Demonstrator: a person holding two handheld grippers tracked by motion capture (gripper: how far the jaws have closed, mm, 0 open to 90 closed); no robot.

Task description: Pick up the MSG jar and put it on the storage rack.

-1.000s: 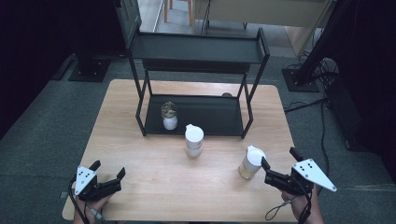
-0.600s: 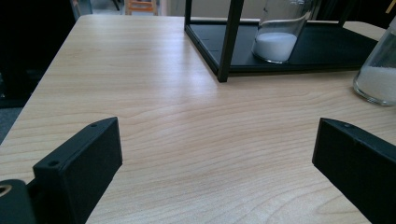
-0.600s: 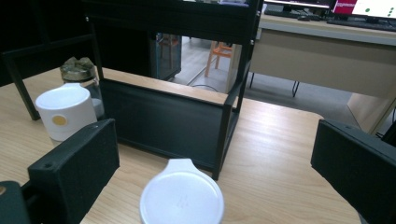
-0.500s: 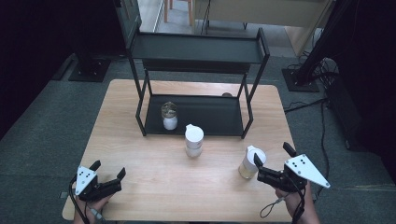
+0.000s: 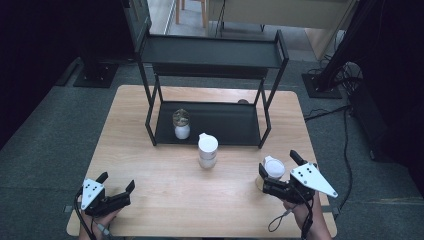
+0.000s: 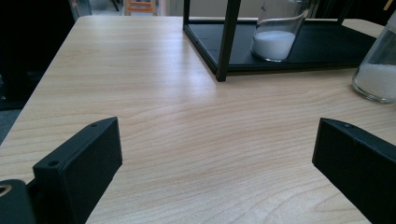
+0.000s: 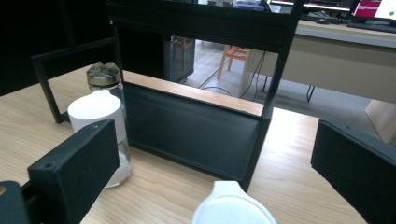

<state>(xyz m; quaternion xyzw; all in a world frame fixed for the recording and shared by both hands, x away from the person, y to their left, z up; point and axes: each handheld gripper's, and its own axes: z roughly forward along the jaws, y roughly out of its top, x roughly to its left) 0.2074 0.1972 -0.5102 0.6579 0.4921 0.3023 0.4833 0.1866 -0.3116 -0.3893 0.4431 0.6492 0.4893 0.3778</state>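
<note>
Here the right tool (image 5: pixel 276 176) spreads wide around the white-lidded clear jar (image 5: pixel 273 169), which stands upright between its jaws near the light wooden surface's (image 5: pixel 165 200) right front; the left tool (image 5: pixel 118 192), wide and empty, sits well apart.

I see a black two-tier rack (image 5: pixel 210 55) standing on my wooden table (image 5: pixel 150 115). A glass jar (image 5: pixel 181 124) sits on its lower shelf, with a white-lidded jar (image 5: pixel 207 150) just in front of the rack.
</note>
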